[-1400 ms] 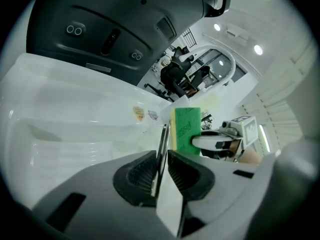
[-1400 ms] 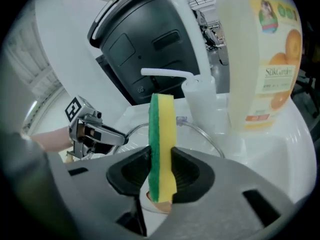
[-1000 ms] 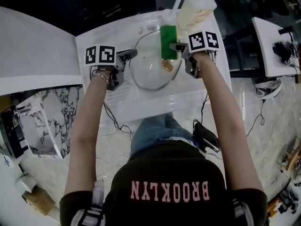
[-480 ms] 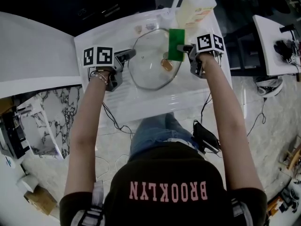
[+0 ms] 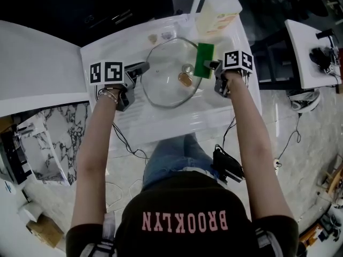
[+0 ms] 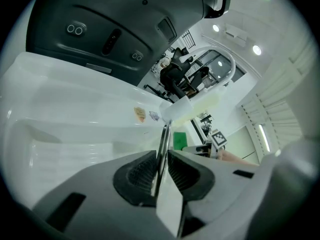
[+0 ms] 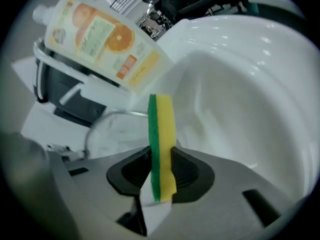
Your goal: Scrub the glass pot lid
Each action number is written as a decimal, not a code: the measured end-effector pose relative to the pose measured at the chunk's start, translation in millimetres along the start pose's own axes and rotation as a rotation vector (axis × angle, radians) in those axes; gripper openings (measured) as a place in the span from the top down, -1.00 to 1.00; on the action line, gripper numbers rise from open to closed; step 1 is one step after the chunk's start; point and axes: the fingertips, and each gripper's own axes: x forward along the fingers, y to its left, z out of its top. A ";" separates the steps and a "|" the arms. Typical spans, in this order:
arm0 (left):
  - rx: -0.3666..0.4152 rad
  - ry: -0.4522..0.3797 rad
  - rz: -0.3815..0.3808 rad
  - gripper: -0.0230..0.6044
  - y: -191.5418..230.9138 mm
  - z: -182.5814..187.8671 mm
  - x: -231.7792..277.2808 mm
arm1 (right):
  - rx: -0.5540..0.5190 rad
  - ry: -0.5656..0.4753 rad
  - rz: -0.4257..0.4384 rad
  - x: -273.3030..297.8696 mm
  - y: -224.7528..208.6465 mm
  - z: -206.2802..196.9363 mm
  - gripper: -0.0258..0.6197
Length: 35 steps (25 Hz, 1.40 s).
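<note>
Glass pot lid [image 5: 166, 82] now has the sponge [image 5: 204, 60] nearer its right rim.

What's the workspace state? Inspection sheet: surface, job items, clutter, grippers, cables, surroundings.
Surface: white sink, bare around the lid.
Job's things: glass pot lid held over the sink; green-and-yellow sponge at its right rim.
Clutter: detergent bottle at the sink's back; two small stickers beside it.
Grippers: left gripper shut on the lid's rim; right gripper shut on the sponge.
Cables: cables trail from the sink's front to the floor.
Surroundings: marble floor, white side table, black device on the floor.
</note>
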 end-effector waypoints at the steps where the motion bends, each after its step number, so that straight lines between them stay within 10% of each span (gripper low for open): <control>1: 0.000 -0.003 0.001 0.72 0.8 0.2 -0.2 | -0.041 0.017 -0.074 1.4 -12.9 -6.0 0.60; 20: 0.031 -0.076 0.009 0.72 -1.9 2.7 -2.7 | 0.050 0.134 -0.146 3.1 -29.6 -76.2 0.61; 35: 0.177 -0.260 0.193 0.72 -9.3 -2.7 -10.0 | -0.386 -0.290 -0.101 -97.5 61.8 -35.7 0.60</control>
